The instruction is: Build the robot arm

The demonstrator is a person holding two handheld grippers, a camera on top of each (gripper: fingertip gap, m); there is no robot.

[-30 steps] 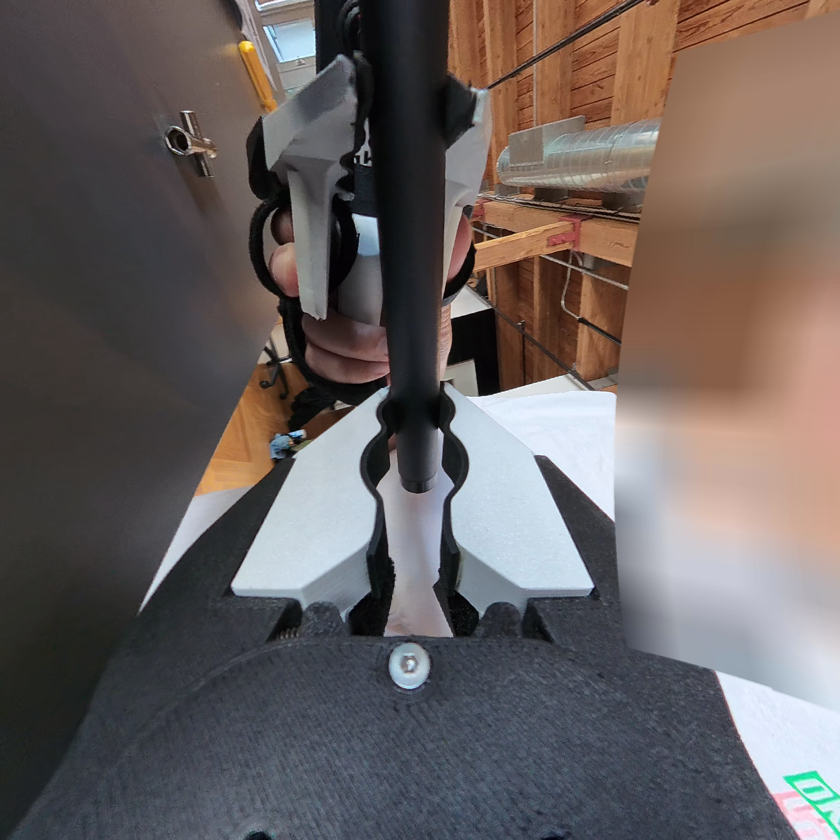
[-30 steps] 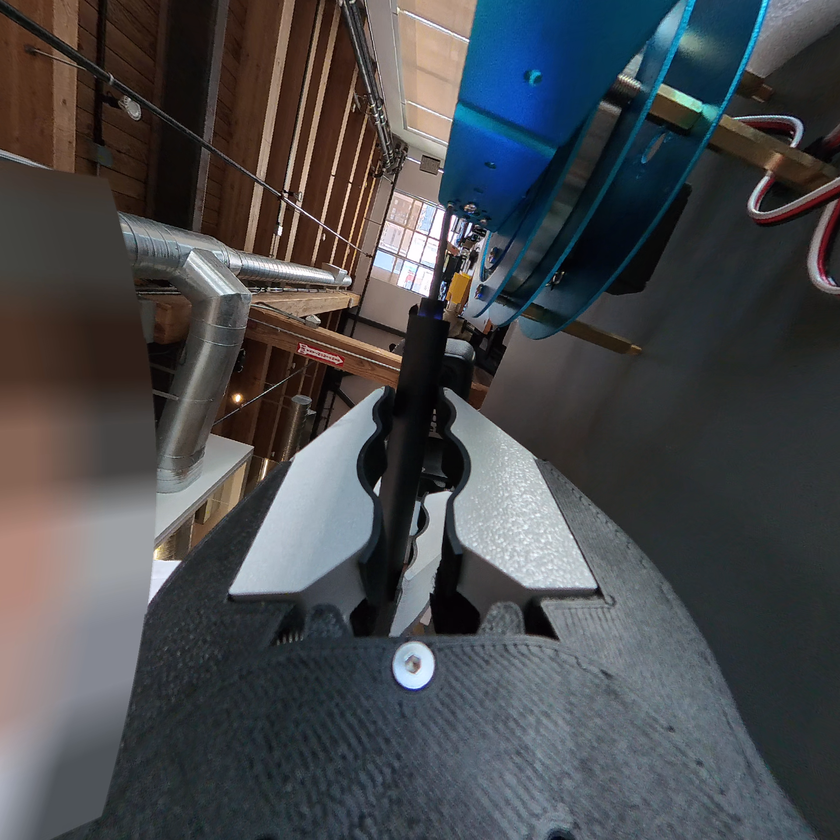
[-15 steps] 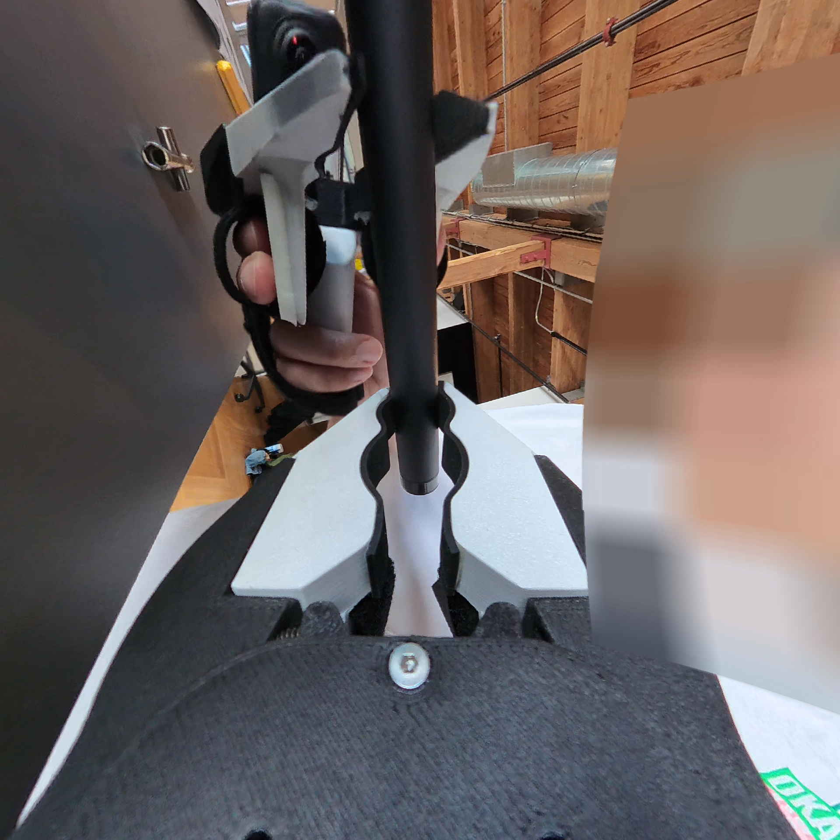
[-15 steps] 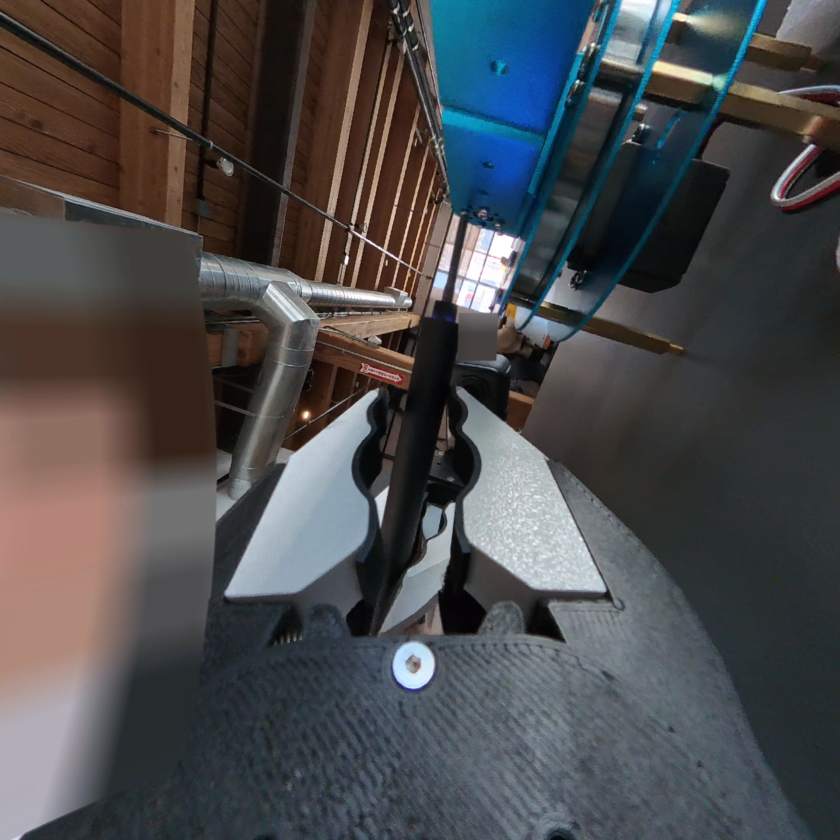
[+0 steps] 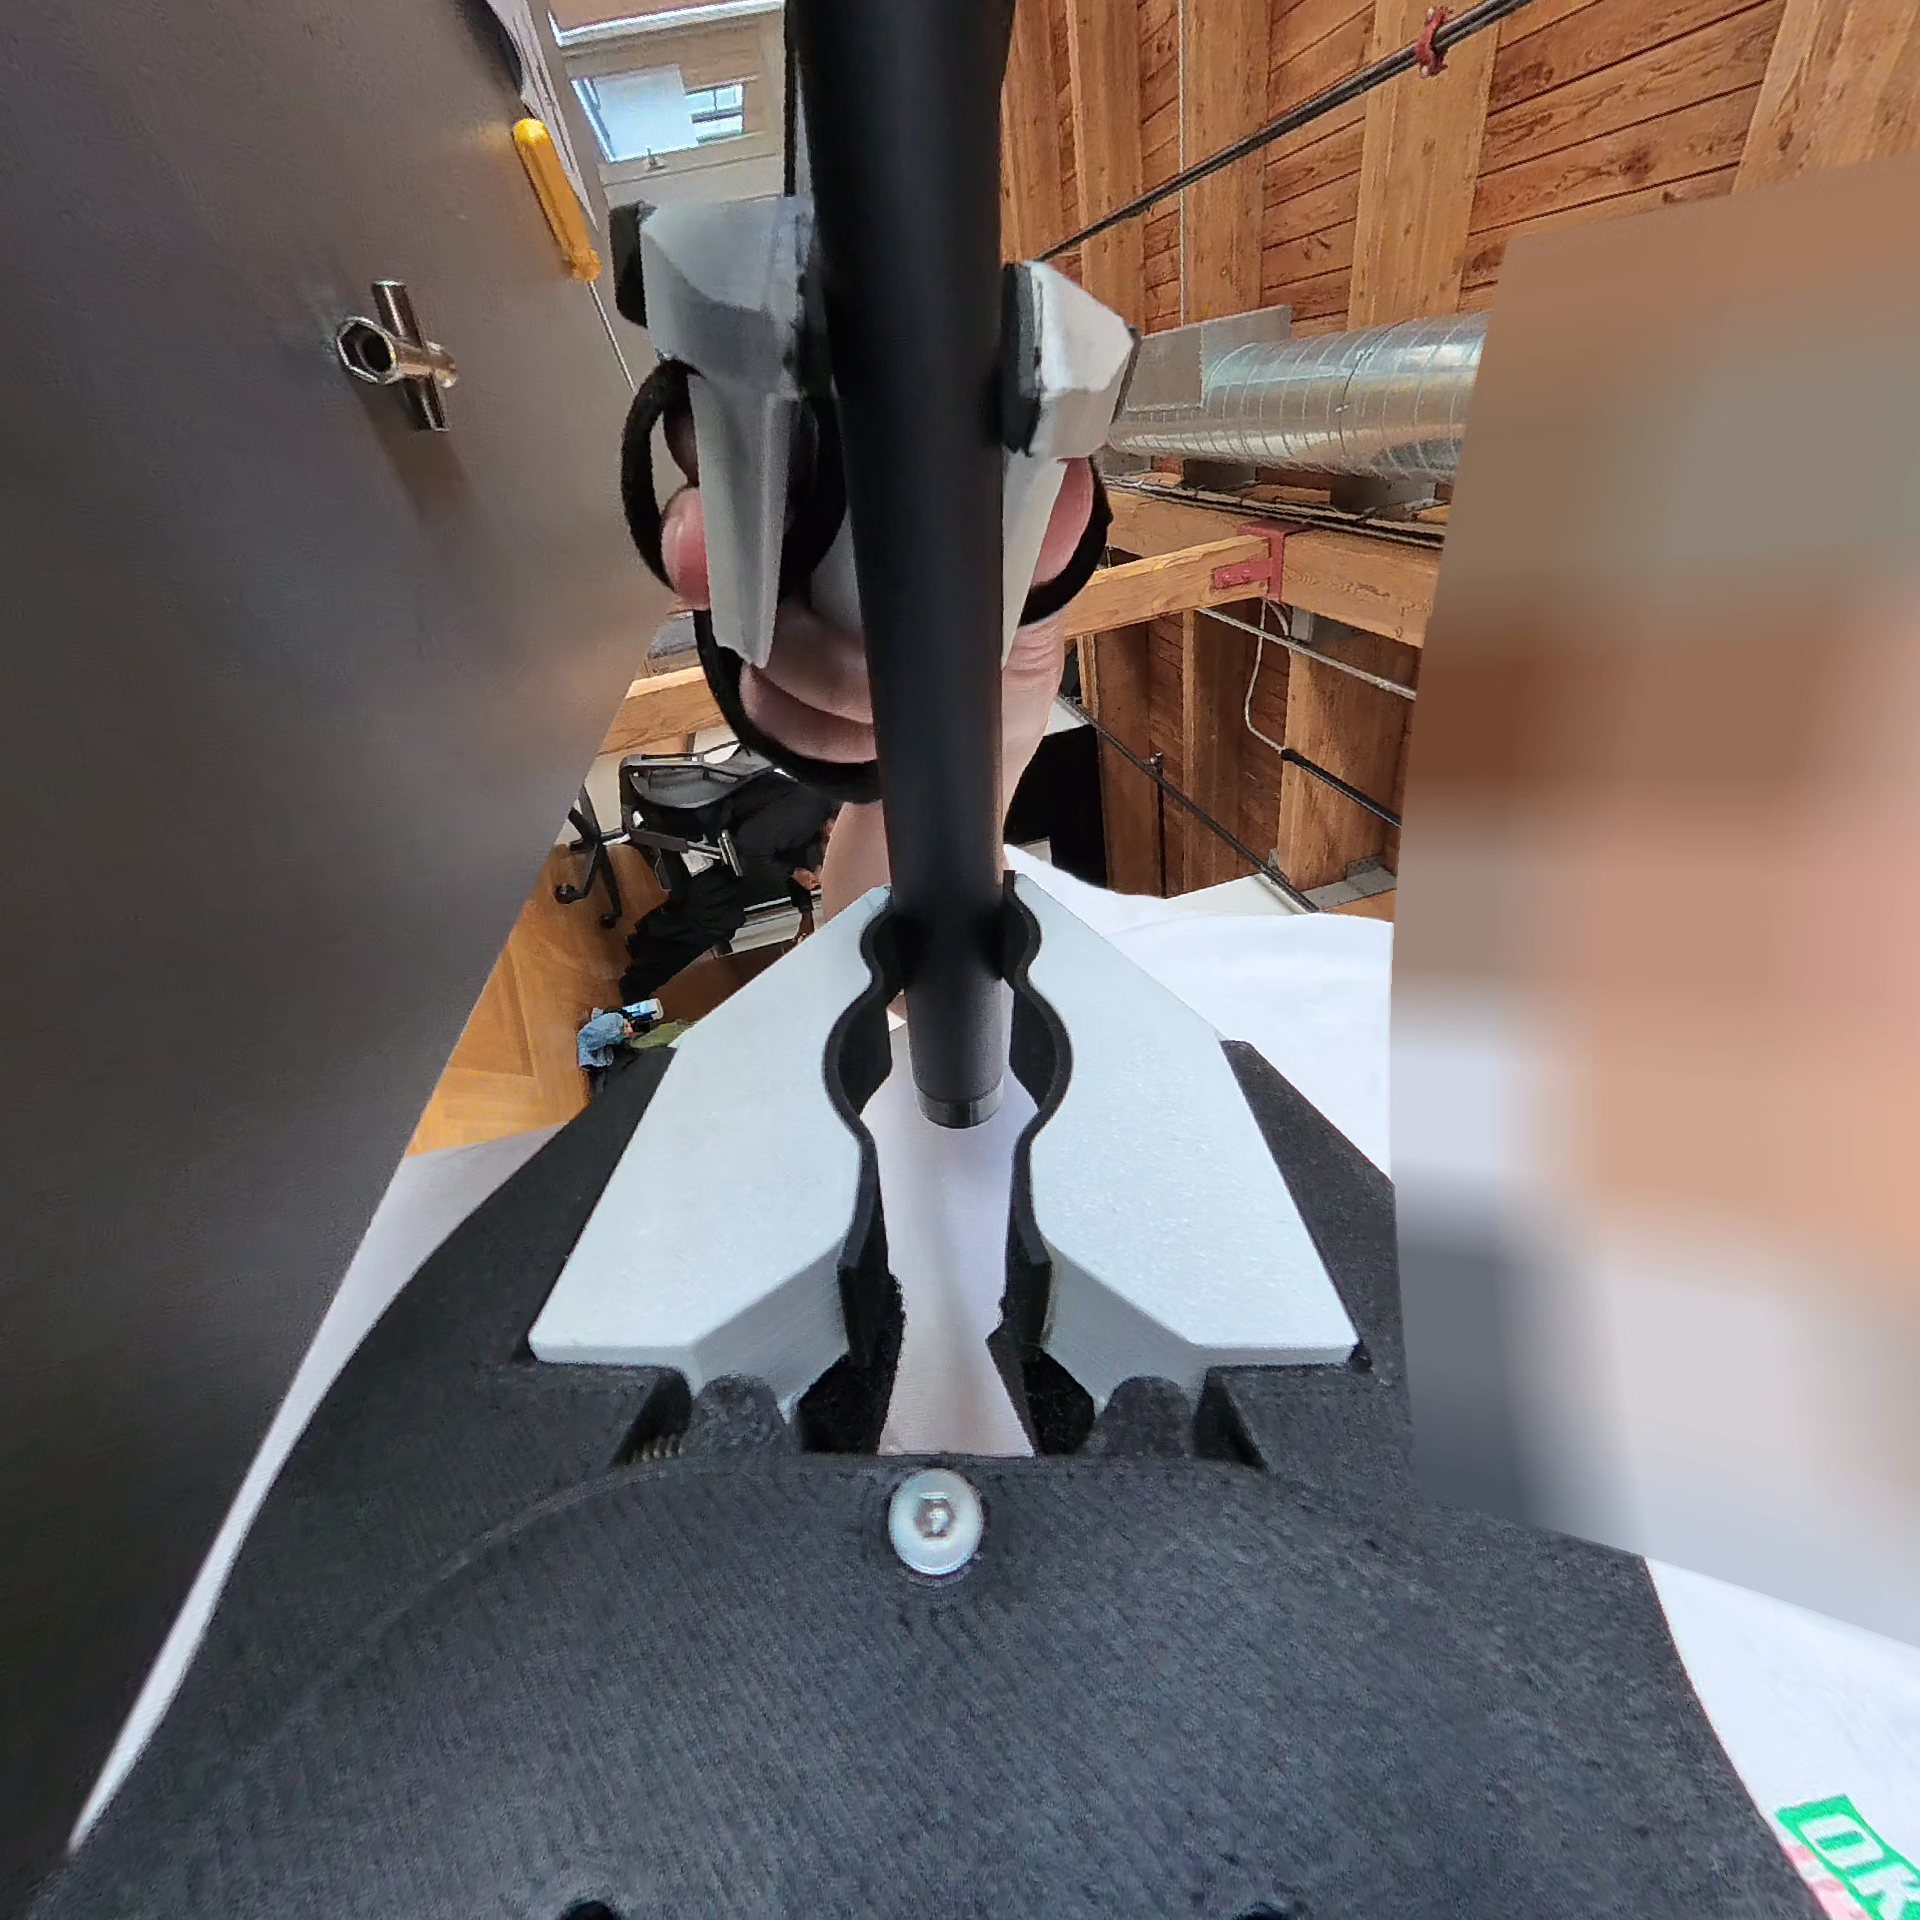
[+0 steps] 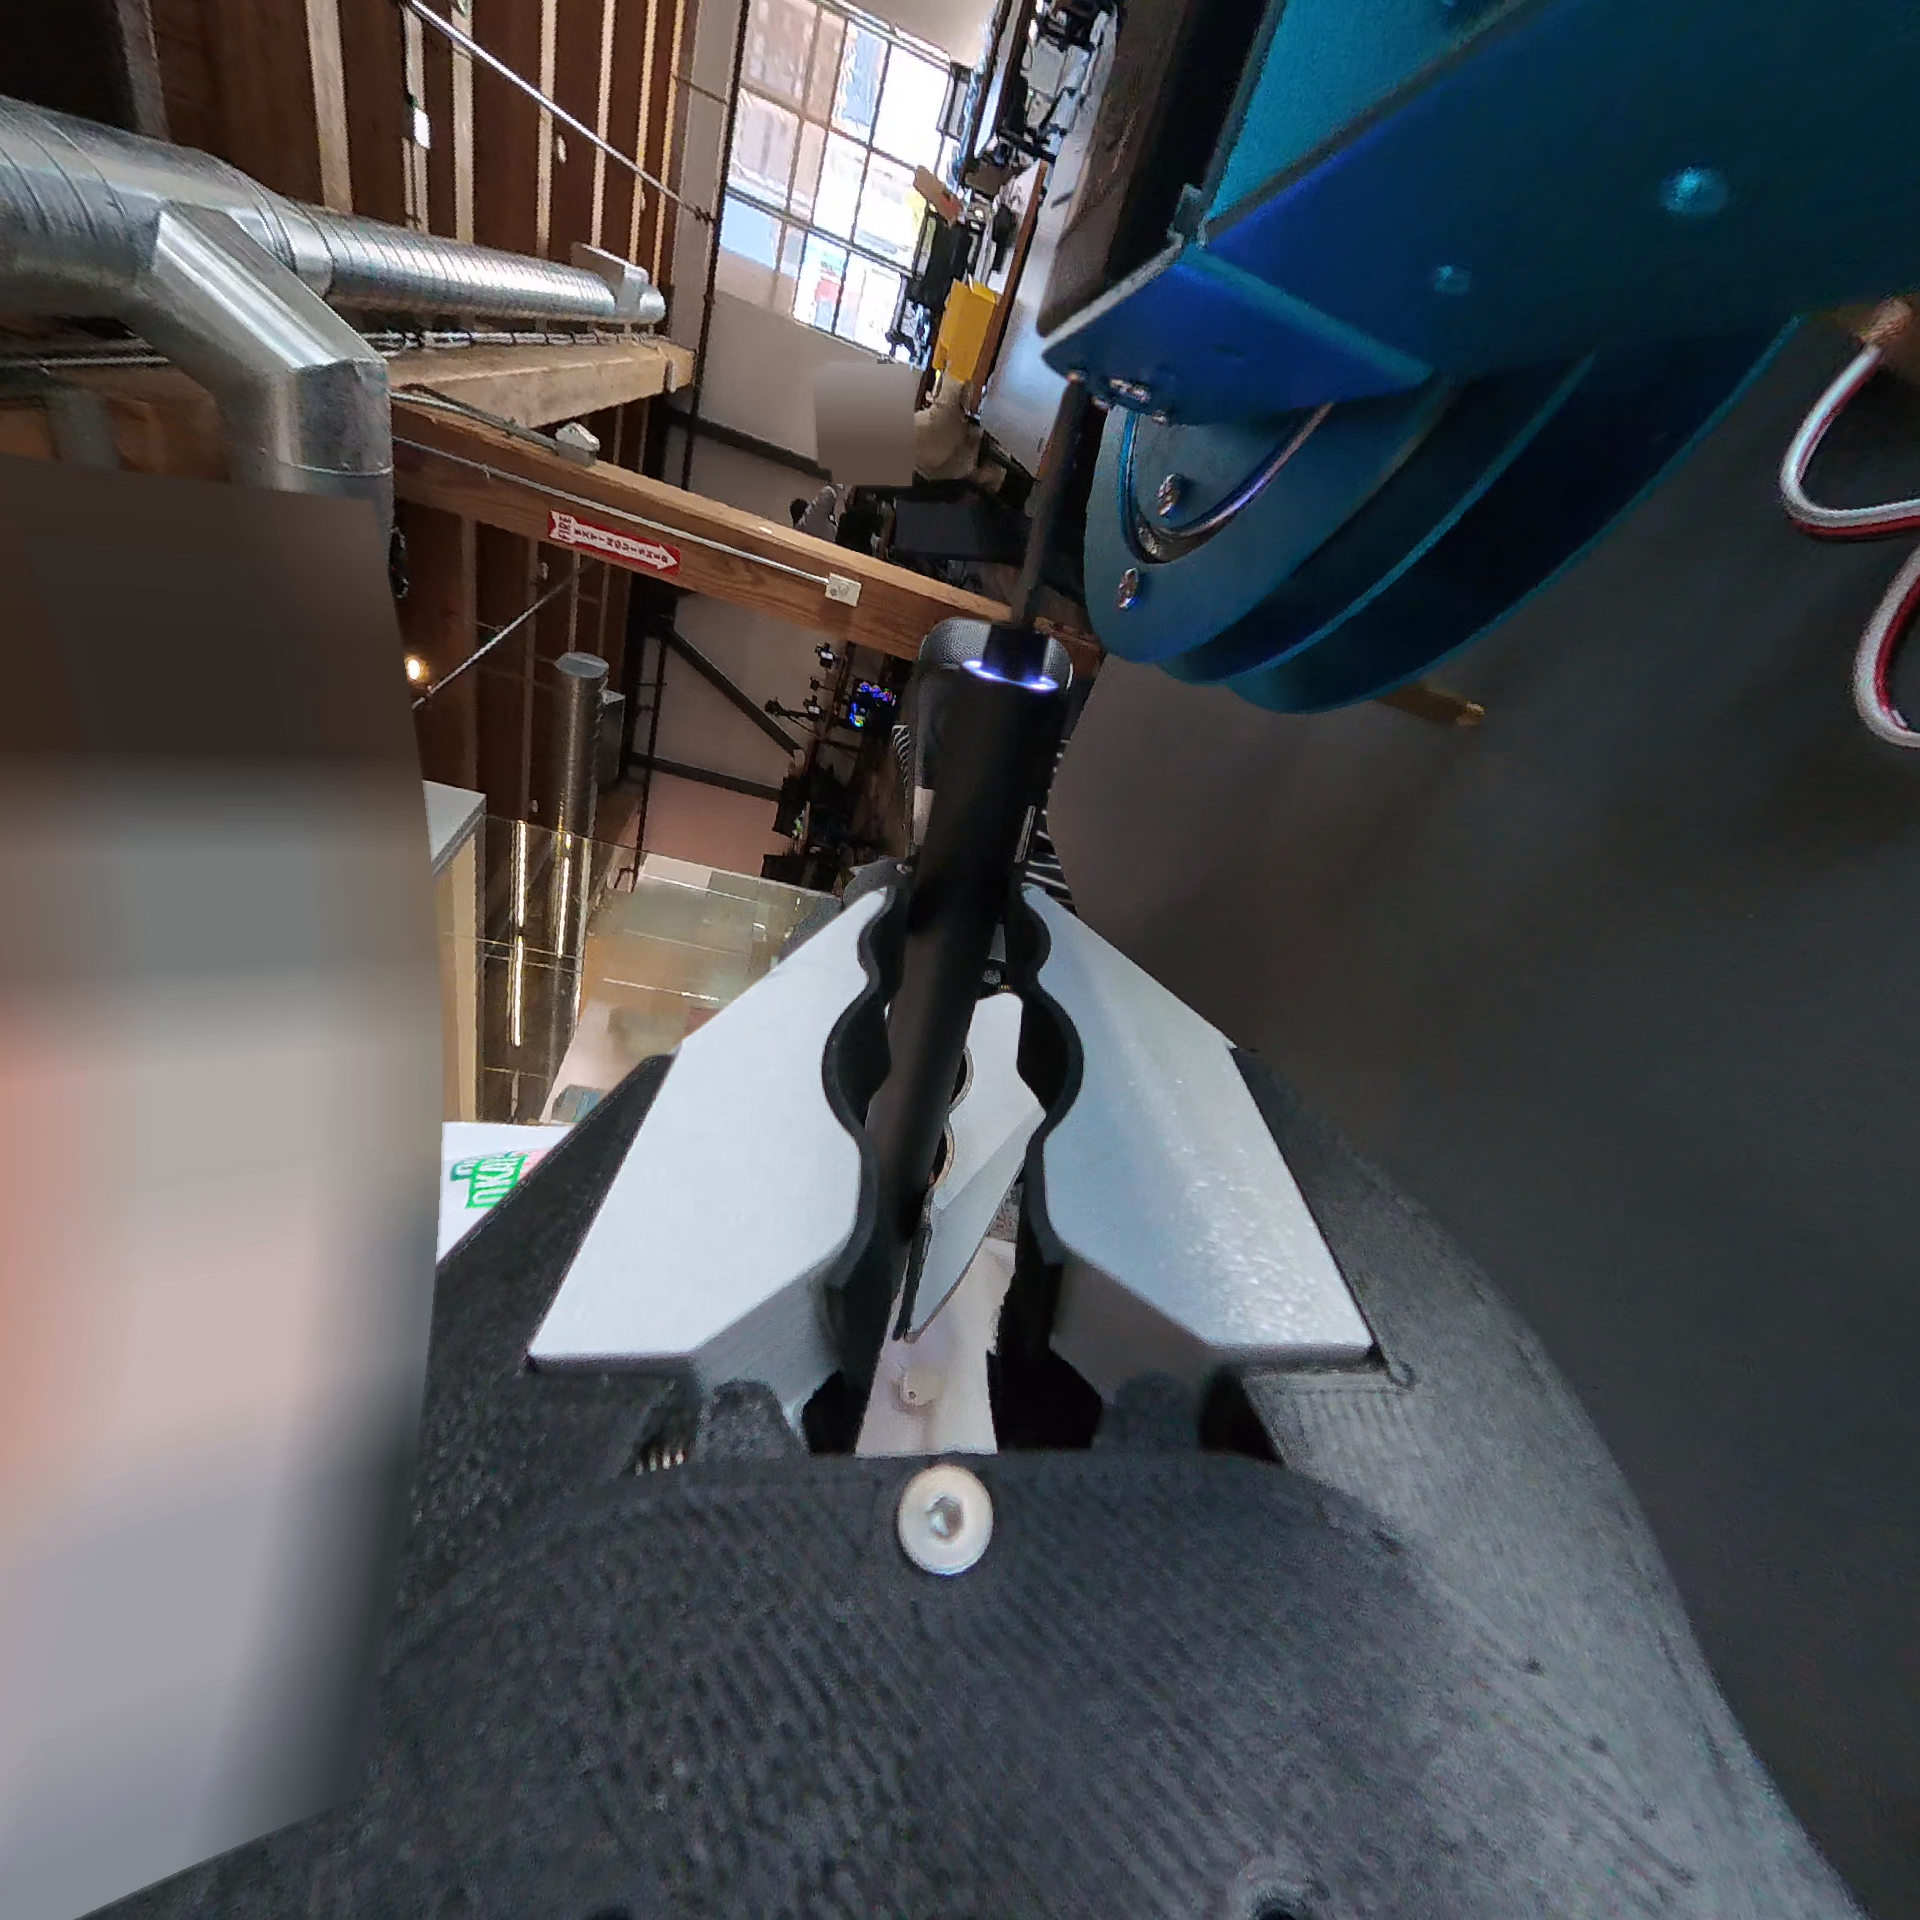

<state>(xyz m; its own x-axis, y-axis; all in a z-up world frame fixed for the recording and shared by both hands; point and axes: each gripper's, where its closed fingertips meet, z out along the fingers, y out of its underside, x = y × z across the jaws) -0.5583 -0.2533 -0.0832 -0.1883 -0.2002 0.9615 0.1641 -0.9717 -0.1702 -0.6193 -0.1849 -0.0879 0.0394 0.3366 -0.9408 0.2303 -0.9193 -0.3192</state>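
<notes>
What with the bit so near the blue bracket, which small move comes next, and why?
Probably nudge the black driver forward along its axis: its bit ends at the blue bracket edge, and the left gripper and right gripper both clamp it.

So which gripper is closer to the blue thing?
Right. The right gripper grips the black tool nearer its tip, below the blue part; the left gripper grips its far end.

A dark grey panel (image 6: 1558, 935) carries the things: a blue disc assembly (image 6: 1351, 416) mounted on brass standoffs (image 6: 1439, 710), red-and-white wires (image 6: 1860, 499), and a metal T-shaped key (image 5: 400, 358).
</notes>
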